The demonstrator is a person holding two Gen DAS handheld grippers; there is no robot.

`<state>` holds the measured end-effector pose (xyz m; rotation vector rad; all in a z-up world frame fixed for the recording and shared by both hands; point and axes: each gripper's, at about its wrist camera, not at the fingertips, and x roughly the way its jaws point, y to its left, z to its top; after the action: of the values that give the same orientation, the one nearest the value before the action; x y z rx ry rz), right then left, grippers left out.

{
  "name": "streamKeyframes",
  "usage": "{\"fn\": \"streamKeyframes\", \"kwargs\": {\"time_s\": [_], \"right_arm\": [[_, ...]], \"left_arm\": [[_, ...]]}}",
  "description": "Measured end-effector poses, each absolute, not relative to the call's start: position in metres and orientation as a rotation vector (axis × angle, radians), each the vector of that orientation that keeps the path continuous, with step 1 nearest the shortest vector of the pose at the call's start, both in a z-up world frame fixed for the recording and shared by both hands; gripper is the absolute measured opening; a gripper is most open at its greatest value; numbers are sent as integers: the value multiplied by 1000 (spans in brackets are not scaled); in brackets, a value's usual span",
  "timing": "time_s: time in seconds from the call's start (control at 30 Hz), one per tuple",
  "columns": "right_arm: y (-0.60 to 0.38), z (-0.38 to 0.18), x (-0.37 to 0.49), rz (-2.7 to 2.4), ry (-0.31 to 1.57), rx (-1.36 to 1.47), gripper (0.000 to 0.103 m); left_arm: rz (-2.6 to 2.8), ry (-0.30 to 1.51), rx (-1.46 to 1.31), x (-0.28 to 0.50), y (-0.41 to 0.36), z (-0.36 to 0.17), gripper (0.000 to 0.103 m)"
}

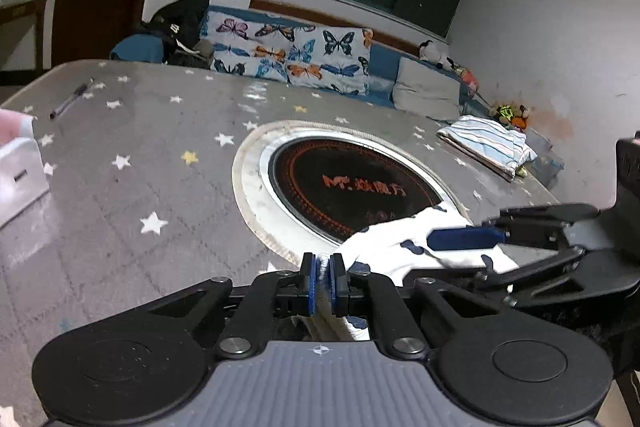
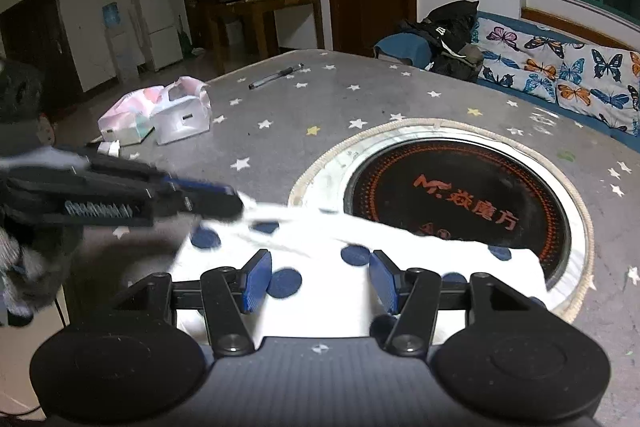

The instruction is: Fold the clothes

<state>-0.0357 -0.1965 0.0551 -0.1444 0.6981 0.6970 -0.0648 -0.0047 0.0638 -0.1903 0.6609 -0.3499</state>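
At the table's near edge, partly over the round cooktop (image 2: 460, 195), lies the white navy-dotted garment (image 2: 332, 267), unfolded. Left gripper (image 1: 325, 279) pinches its edge; right gripper (image 2: 320, 281) straddles it, unclenched. A striped folded garment (image 1: 488, 143) looks finished.

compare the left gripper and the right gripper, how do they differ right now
The left gripper is shut, pinching an edge of the white polka-dot garment; the right gripper is open, its pads apart over the cloth. Both have blue pads and hang over the garment.
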Motion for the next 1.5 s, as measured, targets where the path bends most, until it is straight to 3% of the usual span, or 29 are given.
{"fn": "streamKeyframes", "kwargs": {"time_s": [0.23,0.3,0.5,0.97,1.07,1.27,1.5], "right_arm": [[-180,48,-39,763,721,-189,55],[-181,55,-48,778,698,-215,55],[-184,72,-83,858,640,-345,55],[-145,33,-159,1014,497,-951,52],[-140,26,-161,999,455,-1000,43],[-145,35,-153,980,475,-865,26],[-159,54,-145,943,489,-687,21]], "left_arm": [[-338,658,-214,-72,1,67,18],[-324,661,-226,-78,5,70,39],[-294,693,-271,-93,15,70,52],[-248,807,-480,-108,18,61,67],[-239,847,-544,-109,20,55,69],[-231,896,-709,-112,24,44,73],[-265,916,-946,-113,20,31,76]]}}
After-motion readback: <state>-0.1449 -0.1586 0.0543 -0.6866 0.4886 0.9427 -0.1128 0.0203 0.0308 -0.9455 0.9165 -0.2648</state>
